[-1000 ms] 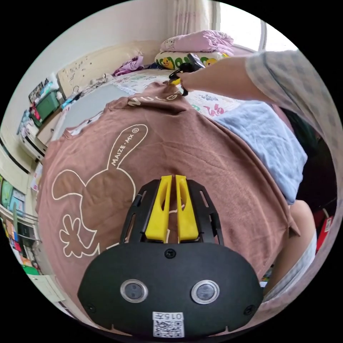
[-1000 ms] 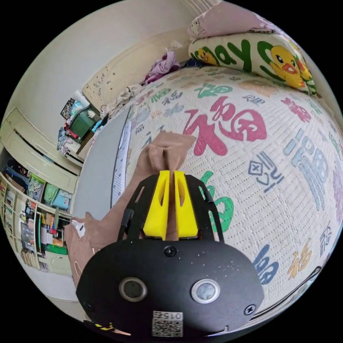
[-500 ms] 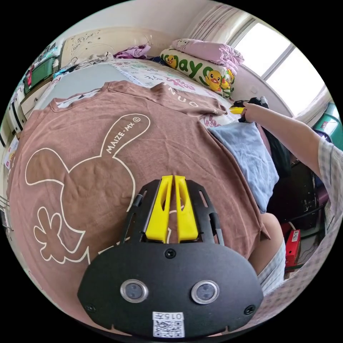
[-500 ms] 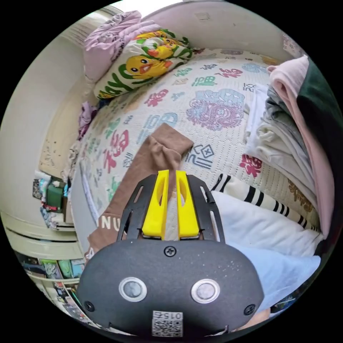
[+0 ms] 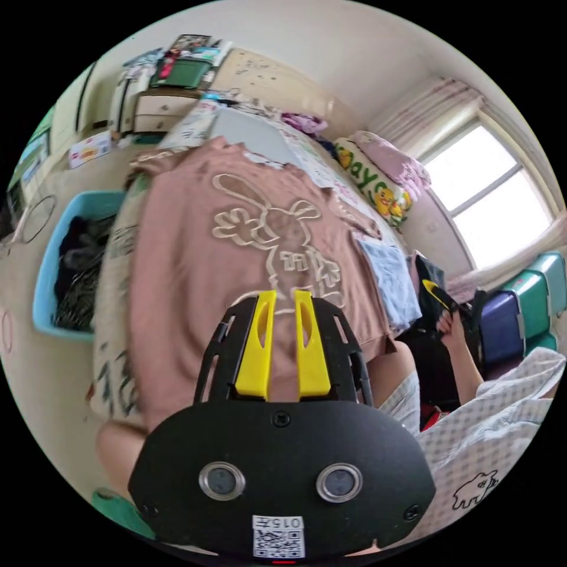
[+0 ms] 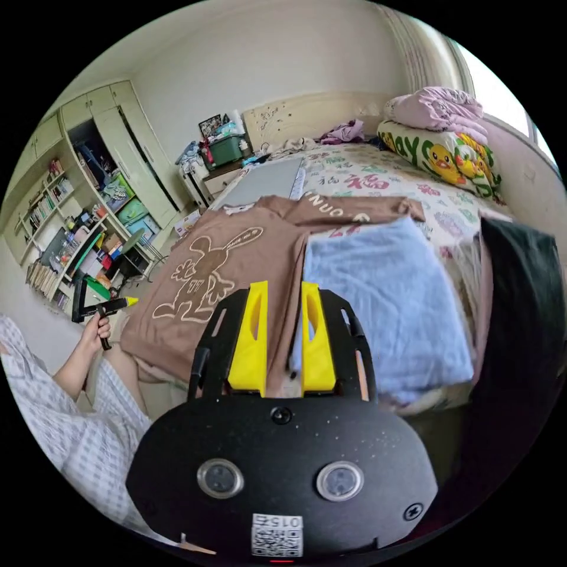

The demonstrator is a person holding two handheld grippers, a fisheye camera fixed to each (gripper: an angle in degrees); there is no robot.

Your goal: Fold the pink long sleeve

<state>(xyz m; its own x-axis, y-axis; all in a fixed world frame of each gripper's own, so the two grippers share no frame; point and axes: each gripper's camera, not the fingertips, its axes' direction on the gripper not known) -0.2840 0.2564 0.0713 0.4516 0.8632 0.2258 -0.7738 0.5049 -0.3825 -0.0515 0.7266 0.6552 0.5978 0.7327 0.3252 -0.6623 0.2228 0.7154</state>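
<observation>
In the left gripper view the left tool (image 5: 282,342) sits at lower centre with its yellow jaws parted and nothing between them, raised clear of the brownish-pink shirt (image 5: 236,266) that lies spread flat on the bed (image 5: 115,283) through the middle of the frame, its pale rabbit outline (image 5: 271,236) facing up. At the frame's right the other tool (image 5: 436,290) shows in the person's hand, whose checked sleeve fills the lower right; whether it is parted cannot be told there. In the right gripper view the right tool (image 6: 282,339) is at lower centre, jaws apart and empty, above the near edge of the bed. Beyond it the shirt (image 6: 230,260) lies left of centre, touching a folded light blue cloth (image 6: 384,295) to its right. A duck-printed pillow (image 6: 443,156) rests at upper right, and a blue basket (image 5: 65,266) stands at the left of the left gripper view.
</observation>
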